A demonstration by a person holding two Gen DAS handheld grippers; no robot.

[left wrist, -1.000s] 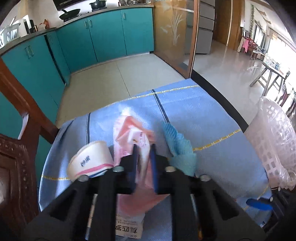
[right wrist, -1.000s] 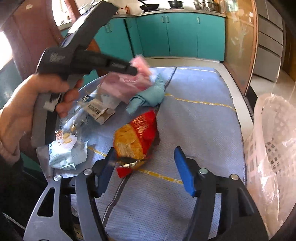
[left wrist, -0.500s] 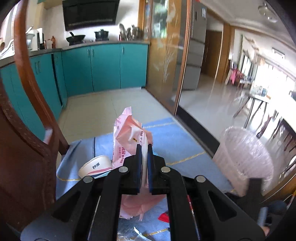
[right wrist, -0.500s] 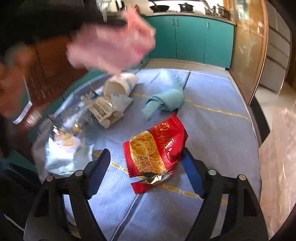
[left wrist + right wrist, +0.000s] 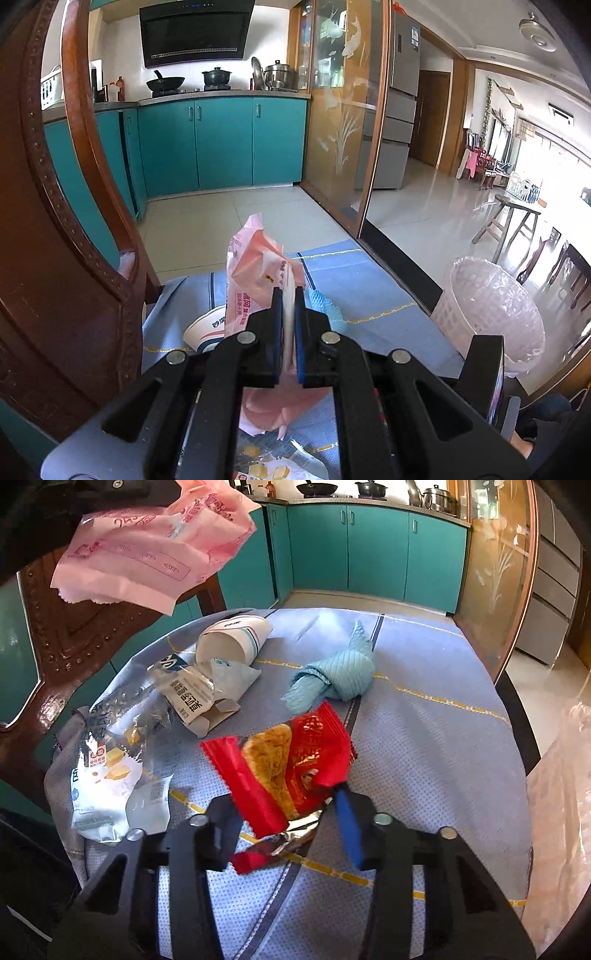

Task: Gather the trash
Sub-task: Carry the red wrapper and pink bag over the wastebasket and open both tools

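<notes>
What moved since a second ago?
The left hand-held gripper lifted the pink bag up off the table. The right hand-held gripper is closing around the red wrapper. The cup and blue cloth stayed put.

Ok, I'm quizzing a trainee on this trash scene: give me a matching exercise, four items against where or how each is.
Items:
1. pink wrapper
2. red snack packet
3. paper cup
4. teal cloth

States:
A. lying on its side
B. bunched on the tablecloth
C. clamped, off the table
D. between closing jaws

Pairs: 1-C, 2-D, 3-A, 4-B
</notes>
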